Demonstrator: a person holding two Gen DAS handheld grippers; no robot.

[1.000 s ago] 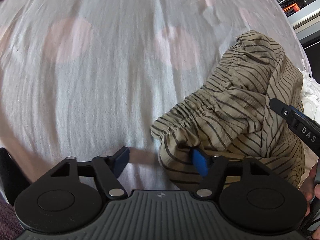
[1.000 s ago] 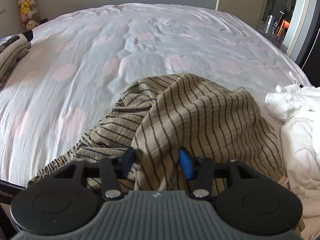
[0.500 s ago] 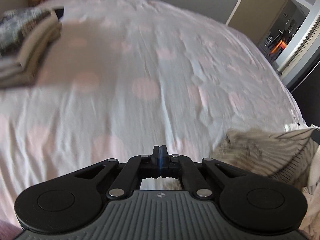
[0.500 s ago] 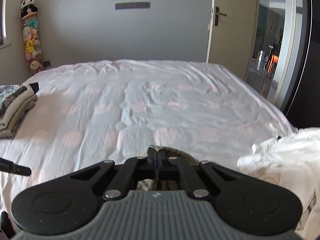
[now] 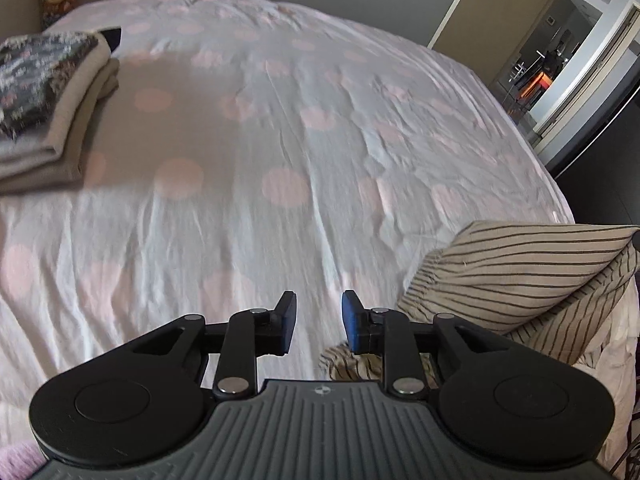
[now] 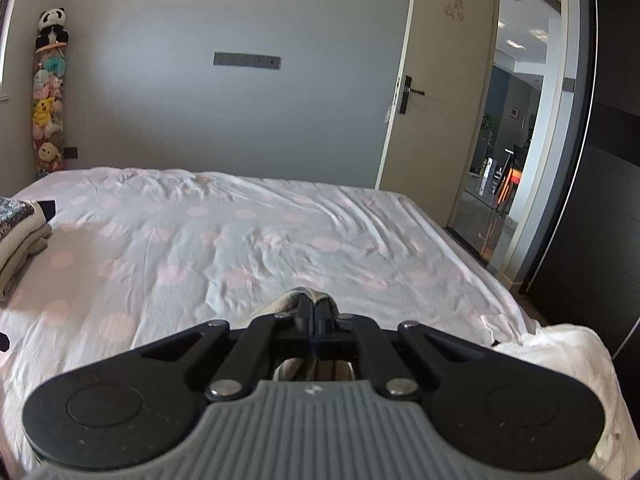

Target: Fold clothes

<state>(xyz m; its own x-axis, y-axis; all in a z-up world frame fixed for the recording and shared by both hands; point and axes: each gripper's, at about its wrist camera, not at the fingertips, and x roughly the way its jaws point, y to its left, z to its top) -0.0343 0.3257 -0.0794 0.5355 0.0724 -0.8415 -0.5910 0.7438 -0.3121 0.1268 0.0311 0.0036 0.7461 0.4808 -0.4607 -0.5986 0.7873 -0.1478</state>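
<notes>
A beige garment with dark stripes hangs lifted at the right of the left wrist view, with part of it below my fingers. My left gripper is open and empty, just left of the garment, above the bed. My right gripper is shut on a fold of the striped garment, which bunches around the fingertips and hangs below them. Most of the garment is hidden under the right gripper.
The bed has a white sheet with pink dots. A stack of folded clothes lies at its far left, also in the right wrist view. A white garment pile lies at the bed's right edge. An open door stands at the right.
My right gripper closed on the striped garment and lifted it. My left gripper closed half a second ago, then opened again and has nothing in it; both views tilted up.
</notes>
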